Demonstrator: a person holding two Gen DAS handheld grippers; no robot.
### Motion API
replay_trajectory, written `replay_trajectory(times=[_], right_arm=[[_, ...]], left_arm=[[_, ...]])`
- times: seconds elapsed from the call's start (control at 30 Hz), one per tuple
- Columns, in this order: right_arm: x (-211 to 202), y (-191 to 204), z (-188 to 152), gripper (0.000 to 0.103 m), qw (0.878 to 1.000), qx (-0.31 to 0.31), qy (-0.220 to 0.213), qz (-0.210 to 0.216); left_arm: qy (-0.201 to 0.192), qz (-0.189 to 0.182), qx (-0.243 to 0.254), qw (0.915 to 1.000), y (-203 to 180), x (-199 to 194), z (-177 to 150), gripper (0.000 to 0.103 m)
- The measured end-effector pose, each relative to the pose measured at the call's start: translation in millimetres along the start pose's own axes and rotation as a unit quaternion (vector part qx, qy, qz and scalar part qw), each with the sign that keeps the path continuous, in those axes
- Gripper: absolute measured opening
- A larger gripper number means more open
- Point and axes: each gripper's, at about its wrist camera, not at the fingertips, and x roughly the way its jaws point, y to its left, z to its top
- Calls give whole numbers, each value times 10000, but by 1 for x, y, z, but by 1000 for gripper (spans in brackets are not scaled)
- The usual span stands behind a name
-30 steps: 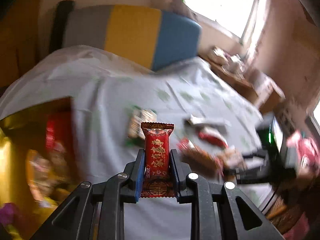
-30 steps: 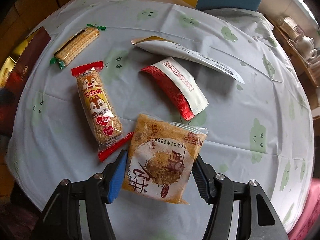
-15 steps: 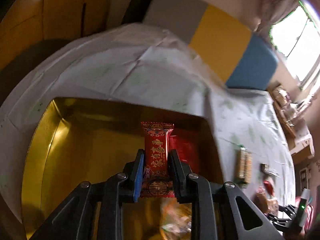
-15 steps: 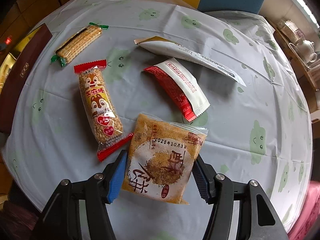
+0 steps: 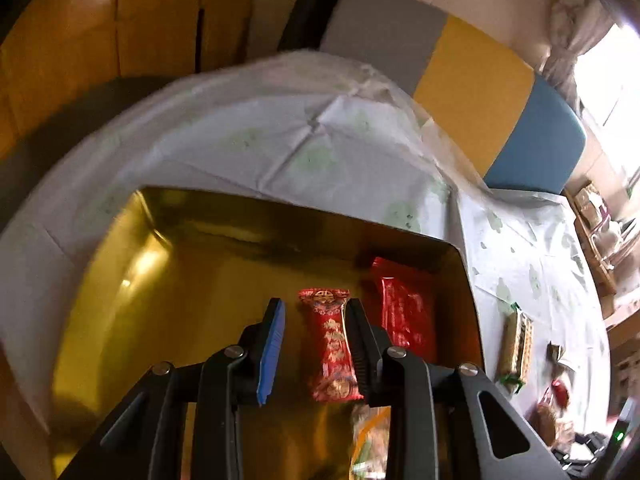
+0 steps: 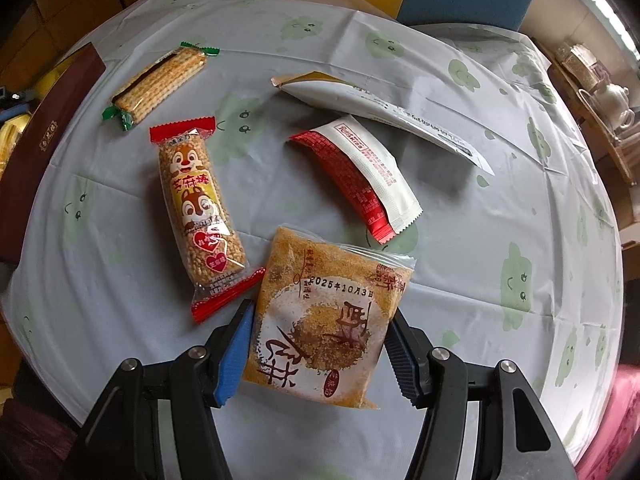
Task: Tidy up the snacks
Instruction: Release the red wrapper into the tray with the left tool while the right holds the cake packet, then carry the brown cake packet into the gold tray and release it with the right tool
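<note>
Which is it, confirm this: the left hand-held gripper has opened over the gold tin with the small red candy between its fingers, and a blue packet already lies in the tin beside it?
One detail is wrong: the packet already in the gold tin is red, not blue, as the left wrist view shows. The rest stands: the left hand-held gripper is open over the tin with the small red candy between its fingers.

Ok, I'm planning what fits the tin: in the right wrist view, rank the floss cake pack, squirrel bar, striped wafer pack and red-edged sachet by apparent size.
1. floss cake pack, though it is nearest the camera, which inflates it
2. squirrel bar
3. red-edged sachet and striped wafer pack: too alike to rank
</note>
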Motion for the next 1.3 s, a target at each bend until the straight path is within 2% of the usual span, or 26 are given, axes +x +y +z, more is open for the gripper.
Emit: replay_trajectory(times=[0.17,0.4,0.73,1.0,1.17,1.3], right_arm=[[-1,1,0,62,10000,-22,-22,-20],[-4,4,-2,62,9999,-62,-68,-64],[-8,9,-4,62,9997,-128,-151,-131],[-27,-8,-4,62,9976,423,-535,-139],[-46,-15,-4,62,9928,705,-944,211],[-54,3,0,62,9907,546,-1084,610]], left_arm=[[-359,77,341,9987,-14,-38,-20,34],[-615,85,685,9957,-34,-68,-46,35],[-600,144,938,9937,-40,-88,-83,35],[-577,217,880,9942,-32,-91,-92,35],[-544,252,788,9951,-23,-90,-95,35],[-471,228,699,9962,-14,-87,-98,35]])
